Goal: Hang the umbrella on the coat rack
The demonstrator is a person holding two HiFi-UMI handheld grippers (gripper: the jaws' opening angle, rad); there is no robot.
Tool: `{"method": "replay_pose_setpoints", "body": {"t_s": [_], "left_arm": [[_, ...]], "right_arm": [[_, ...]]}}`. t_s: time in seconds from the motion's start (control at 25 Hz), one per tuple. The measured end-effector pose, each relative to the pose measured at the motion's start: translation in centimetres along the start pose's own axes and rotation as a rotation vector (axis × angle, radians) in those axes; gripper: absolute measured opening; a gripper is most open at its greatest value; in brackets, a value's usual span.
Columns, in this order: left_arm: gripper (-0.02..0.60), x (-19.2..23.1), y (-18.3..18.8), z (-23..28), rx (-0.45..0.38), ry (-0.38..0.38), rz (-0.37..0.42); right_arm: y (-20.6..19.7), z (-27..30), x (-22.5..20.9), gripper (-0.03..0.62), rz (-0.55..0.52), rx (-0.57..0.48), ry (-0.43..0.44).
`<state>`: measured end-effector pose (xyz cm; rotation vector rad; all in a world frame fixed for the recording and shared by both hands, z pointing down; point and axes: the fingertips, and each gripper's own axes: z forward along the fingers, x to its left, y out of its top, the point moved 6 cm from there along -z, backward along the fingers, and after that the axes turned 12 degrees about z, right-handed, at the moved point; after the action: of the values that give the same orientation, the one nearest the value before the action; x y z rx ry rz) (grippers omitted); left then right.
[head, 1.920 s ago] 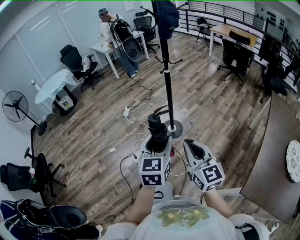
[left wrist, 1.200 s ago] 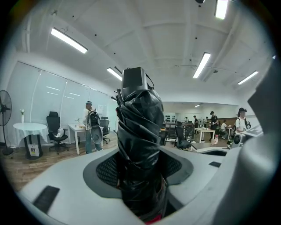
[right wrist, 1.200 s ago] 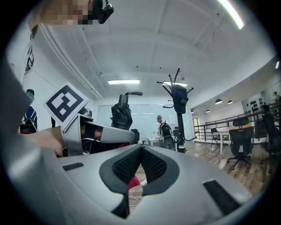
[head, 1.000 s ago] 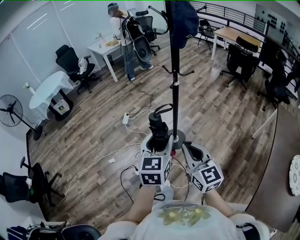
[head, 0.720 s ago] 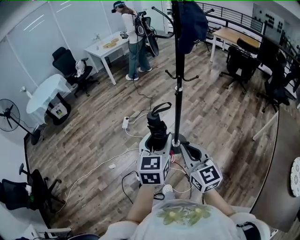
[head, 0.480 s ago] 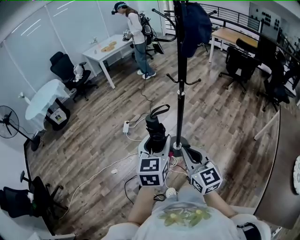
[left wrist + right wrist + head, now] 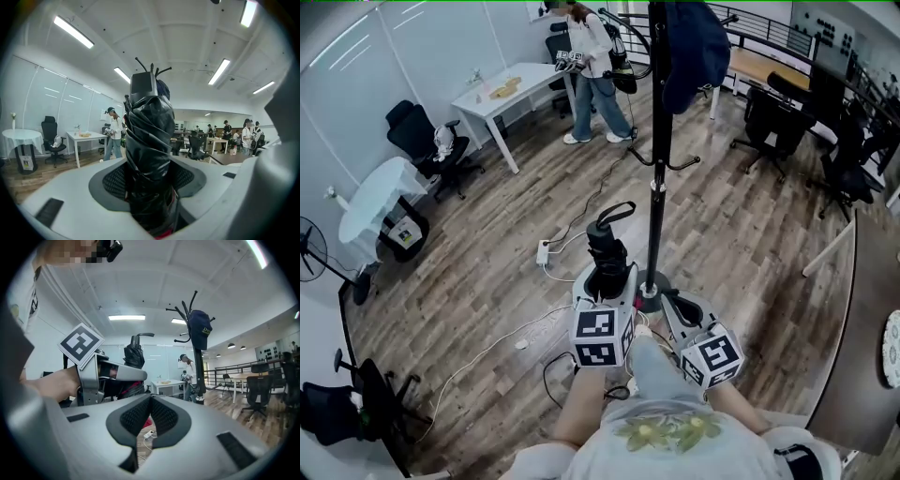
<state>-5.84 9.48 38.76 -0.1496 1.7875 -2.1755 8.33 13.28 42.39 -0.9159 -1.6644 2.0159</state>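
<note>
Umbrella (image 7: 607,251) upright, clamped in left gripper (image 7: 606,279); right gripper (image 7: 681,307) pinched shut, empty. Rack (image 7: 656,187) close at one o'clock: strap (image 7: 615,210) could miss a hook, or umbrella bumps the pole.

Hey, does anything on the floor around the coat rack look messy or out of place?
Yes. Loose cables and a white power strip sprawl across the wooden floor close to the foot of the coat rack. They look like a trip hazard for anyone walking up to it. The rack itself stands upright.
</note>
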Motion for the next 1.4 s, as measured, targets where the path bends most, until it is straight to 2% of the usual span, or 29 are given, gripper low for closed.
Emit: {"method": "replay_pose_setpoints", "body": {"t_s": [0.28,0.64,1.04,1.4], "left_arm": [[0.236,1.9,-0.2,4.4,0.022,-0.007,0.006],[0.236,6.2,1.4,11.6,0.016,-0.026,0.012],[0.237,10.6,4.4,19.1,-0.037,-0.037,0.007],[0.236,13.3,8.1,22.8,-0.111,-0.038,0.017]], "right_arm": [[0.0,3.7,-2.5,0.005,0.013,0.008,0.003],[1.6,10.6,-6.5,0.005,0.020,0.005,-0.010],[4.2,17.4,-10.3,0.005,-0.004,-0.006,-0.005],[5.6,21.3,-12.8,0.005,-0.003,-0.014,-0.016]]}}
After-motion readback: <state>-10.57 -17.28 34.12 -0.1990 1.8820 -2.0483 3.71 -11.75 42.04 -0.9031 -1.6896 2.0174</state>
